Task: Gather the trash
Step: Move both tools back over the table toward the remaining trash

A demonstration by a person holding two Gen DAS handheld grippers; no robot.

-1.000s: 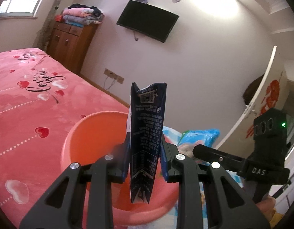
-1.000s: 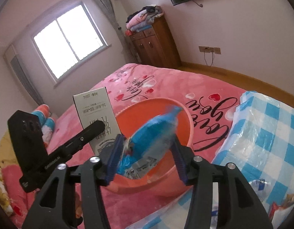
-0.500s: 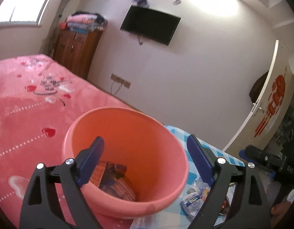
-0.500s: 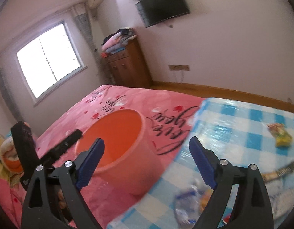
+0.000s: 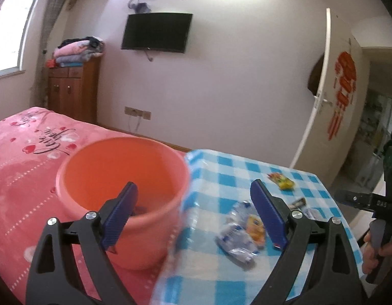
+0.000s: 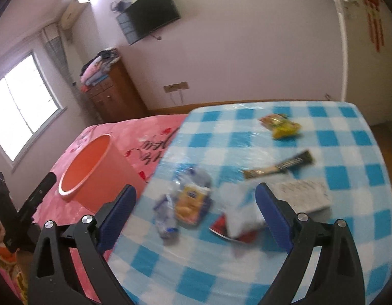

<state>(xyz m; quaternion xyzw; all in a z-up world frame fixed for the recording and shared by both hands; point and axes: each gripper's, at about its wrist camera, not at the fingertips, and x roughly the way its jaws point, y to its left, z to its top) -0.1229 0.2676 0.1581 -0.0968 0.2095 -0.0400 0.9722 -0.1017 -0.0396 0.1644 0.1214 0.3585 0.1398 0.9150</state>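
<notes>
1. Left wrist view. We see the left hand-held gripper (image 5: 193,211) with its blue-padded jaws spread wide and nothing between them. Its left finger crosses the mouth of the round orange plastic bucket (image 5: 99,167), which stands on the pink bed cover printed with red hearts (image 5: 20,152), just beside the edge of the counter covered in a blue-and-white checked plastic cloth (image 5: 221,170).
2. Left wrist view, trash. On the counter we see a crumpled clear plastic bag with blue print (image 5: 234,239) touching a small yellow packet (image 5: 254,228); farther off lie a yellow snack wrapper (image 5: 282,180) and a dark narrow sachet (image 5: 299,202). Something dark lies low inside the bucket, too hidden to identify.
3. Left wrist view, right edge. A hand (image 5: 376,251) grips the black handle of the other tool.
4. Right wrist view. We see the right hand-held gripper (image 6: 196,211) with its jaws opening, already wide, and clamping nothing. It hangs over the counter, with the crumpled bag and yellow packet (image 6: 193,200) between its fingers and below them, untouched. A blurred white and red wrapper (image 6: 236,221) lies near the right finger, beside a white printed paper slip (image 6: 302,193).
5. Right wrist view, remainder. The dark sachet (image 6: 280,167) and the yellow wrapper (image 6: 280,124) lie farther back; the bucket (image 6: 94,167) stands on the bed at left, well apart from this hand-held gripper.
</notes>
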